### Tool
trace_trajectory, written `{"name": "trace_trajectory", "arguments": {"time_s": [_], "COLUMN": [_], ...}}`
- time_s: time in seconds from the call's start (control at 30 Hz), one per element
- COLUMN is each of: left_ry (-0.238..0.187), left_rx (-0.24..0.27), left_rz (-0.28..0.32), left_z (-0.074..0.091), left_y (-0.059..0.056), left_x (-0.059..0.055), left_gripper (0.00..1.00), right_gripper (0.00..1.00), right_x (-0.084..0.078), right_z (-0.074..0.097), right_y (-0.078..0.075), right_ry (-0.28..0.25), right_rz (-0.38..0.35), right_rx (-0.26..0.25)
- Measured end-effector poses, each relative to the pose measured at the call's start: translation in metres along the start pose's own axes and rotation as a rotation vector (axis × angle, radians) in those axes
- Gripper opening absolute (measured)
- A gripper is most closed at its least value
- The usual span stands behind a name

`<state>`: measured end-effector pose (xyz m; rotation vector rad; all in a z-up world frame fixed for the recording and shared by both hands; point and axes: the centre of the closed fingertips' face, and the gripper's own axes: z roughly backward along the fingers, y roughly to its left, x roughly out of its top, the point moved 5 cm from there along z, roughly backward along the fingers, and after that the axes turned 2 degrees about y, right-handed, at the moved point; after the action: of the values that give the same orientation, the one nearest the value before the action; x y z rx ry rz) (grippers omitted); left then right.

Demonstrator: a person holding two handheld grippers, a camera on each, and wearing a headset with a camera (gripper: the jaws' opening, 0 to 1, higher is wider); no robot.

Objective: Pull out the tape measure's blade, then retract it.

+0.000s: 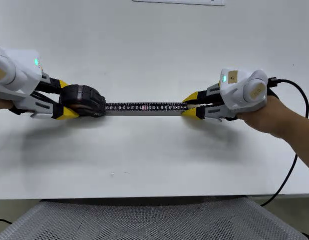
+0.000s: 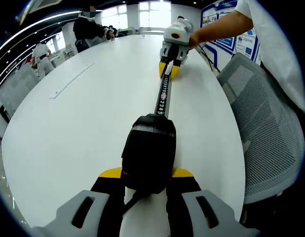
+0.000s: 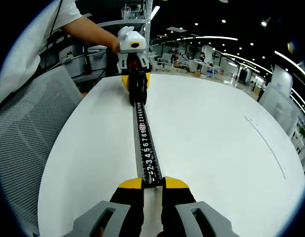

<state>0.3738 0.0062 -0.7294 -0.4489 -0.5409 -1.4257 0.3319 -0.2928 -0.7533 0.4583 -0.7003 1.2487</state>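
At middle left, the left tool (image 1: 65,99) pinches the black tape measure case (image 1: 85,100). At middle right, the right tool (image 1: 191,105) pinches the tip of its blade (image 1: 144,107), stretched along the white desk (image 1: 154,45).

On the table (image 1: 154,160), the blade (image 1: 144,107) runs from case (image 1: 83,100), left, to right tool (image 1: 189,105)

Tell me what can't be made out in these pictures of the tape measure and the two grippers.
End hook of the blade: hidden between the jaws of the right gripper, right gripper view.
Far blade numbers: too small to read, left gripper view.
Rear of the tape measure case: covered by the left gripper, head view.
Left gripper's body: cut off by the left edge, head view.
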Motion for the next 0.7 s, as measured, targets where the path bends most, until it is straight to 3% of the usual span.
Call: {"name": "trace_trajectory", "arguments": {"time_s": [0.7], "left_ry": [0.008], "left_rx": [0.000], "left_rz": [0.001], "left_z": [0.000], "left_y": [0.000], "left_x": [0.001], "left_gripper": [0.27], "right_gripper": [0.09], "right_x": [-0.021], "right_z": [0.023], "right_y": [-0.006], "right_ry": [0.049], "right_rz": [-0.020], "right_rx": [-0.014]}}
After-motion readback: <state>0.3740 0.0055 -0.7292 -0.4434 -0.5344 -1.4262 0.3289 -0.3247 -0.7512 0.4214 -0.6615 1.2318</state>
